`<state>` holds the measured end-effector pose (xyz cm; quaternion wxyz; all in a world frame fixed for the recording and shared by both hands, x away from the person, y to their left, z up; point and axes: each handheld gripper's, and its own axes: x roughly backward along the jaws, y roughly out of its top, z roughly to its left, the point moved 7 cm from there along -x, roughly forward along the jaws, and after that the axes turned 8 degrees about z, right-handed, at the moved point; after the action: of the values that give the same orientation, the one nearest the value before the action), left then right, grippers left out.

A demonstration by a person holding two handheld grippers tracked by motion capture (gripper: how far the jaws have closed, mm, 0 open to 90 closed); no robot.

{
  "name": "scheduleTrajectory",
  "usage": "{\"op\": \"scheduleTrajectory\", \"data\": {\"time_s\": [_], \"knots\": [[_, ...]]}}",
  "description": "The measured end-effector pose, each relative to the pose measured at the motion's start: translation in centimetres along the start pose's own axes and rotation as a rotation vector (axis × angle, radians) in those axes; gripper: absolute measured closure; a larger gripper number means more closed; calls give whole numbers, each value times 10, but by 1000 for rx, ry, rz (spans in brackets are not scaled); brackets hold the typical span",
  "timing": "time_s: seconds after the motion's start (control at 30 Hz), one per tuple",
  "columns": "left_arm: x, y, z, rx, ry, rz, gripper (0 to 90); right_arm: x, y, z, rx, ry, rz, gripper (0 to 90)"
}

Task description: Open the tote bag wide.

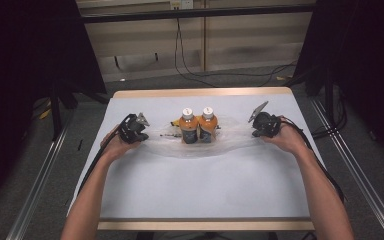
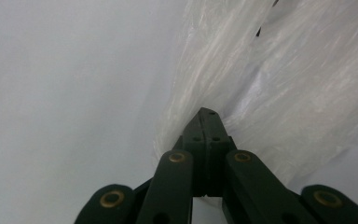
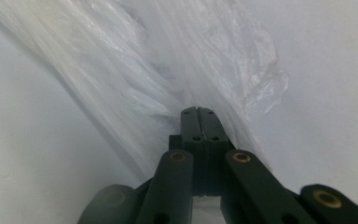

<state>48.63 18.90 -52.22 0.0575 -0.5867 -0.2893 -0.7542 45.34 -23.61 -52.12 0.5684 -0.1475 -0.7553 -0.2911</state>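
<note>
two bottles [image 1: 198, 126], one plastic bag [image 1: 230, 141]

2 orange bottles [image 1: 198, 126] sit inside a clear plastic bag [image 1: 230, 137] mid-counter [image 1: 200, 185], left tongs [image 1: 139, 131] and right tongs [image 1: 258, 128] at either end.

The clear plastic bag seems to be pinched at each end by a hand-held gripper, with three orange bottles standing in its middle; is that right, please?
Not quite: the high view shows two orange bottles, not three. The rest holds: the left hand-held gripper and the right hand-held gripper each pinch an end of the clear plastic bag.
</note>
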Motion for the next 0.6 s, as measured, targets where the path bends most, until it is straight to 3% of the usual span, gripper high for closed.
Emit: {"op": "scheduleTrajectory", "data": {"time_s": [0.13, 0.37, 0.4, 0.43, 0.53, 0.6], "knots": [[12, 6, -5, 15, -19, -78, 900, 11, 3, 1, -53, 37, -83, 900], [38, 21, -24, 55, -67, -272, 900, 33, 12, 12, -59, 79, -207, 900], [38, 21, -24, 55, -67, -272, 900, 33, 12, 12, -59, 79, -207, 900], [44, 23, -32, 35, -76, -300, 900, 38, 16, 20, -61, 102, -271, 900], [48, 26, -39, 17, -81, -309, 900, 39, 19, 25, -71, 117, -308, 900], [55, 35, -52, -10, -106, -351, 900, 40, 26, 30, -84, 159, -367, 900]]}}
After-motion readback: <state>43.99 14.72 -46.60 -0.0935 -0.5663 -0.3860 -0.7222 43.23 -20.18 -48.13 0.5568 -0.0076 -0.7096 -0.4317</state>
